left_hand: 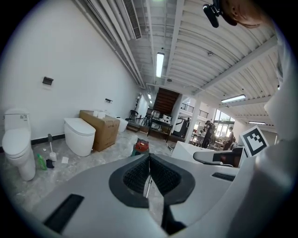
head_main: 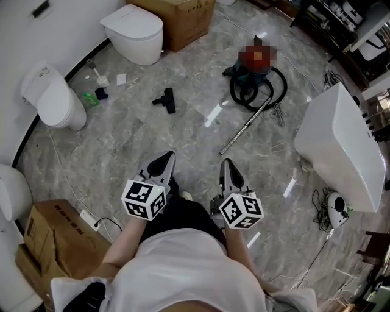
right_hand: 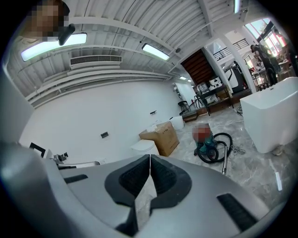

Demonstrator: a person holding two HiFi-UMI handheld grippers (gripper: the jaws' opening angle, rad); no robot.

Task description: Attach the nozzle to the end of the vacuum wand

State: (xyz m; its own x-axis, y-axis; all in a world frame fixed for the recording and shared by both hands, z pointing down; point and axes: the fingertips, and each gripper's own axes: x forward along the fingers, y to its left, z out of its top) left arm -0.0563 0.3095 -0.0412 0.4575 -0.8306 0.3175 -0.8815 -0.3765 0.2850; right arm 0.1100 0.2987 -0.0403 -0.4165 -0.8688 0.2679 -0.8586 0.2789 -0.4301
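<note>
A black floor nozzle [head_main: 166,99] lies on the marble floor, well ahead of me and to the left. The silver vacuum wand [head_main: 245,127] lies slanted on the floor ahead right, its black hose [head_main: 258,89] coiled at the canister vacuum [head_main: 253,66]. That wand [right_hand: 225,161] and canister [right_hand: 204,139] also show in the right gripper view. My left gripper [head_main: 166,159] and right gripper [head_main: 228,166] are held side by side near my body, both shut and empty, far short of nozzle and wand. In the left gripper view the canister [left_hand: 141,146] sits just above the jaws.
A white toilet [head_main: 135,33] and a cardboard box [head_main: 180,18] stand at the back. Another toilet [head_main: 52,97] and a brush [head_main: 97,76] are at left. A white bathtub [head_main: 341,146] fills the right side. Boxes [head_main: 52,234] and a power strip [head_main: 89,219] lie at near left.
</note>
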